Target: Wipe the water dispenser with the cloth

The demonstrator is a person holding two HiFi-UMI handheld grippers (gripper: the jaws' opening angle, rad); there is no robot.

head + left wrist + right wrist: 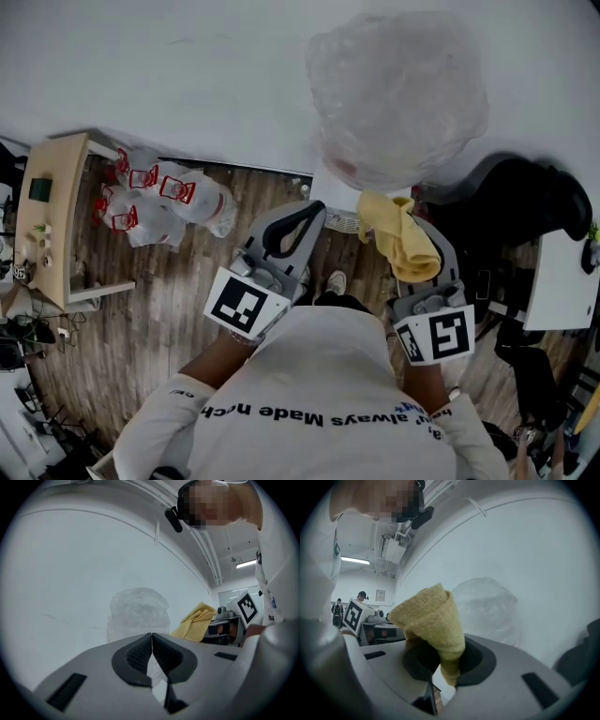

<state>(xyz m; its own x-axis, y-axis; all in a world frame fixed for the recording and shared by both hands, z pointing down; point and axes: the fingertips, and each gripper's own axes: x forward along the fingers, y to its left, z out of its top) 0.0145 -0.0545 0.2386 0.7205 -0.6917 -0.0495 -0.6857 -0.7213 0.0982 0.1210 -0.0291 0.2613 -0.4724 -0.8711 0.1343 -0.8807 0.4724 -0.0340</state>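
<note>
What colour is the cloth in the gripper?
Yellow. The cloth shows best in the right gripper view, clamped by the right gripper.

From the head we look steeply down over our own shoulders onto the left gripper (302,214) and right gripper (412,239), with the wrapped bottle (398,94) just beyond. The left gripper view faces along its jaws towards the white wall, bottle near. The right gripper view faces likewise, with the cloth (433,620) close to the lens. All three views share the bottle, and each gripper view catches the other gripper at its edge.
</note>
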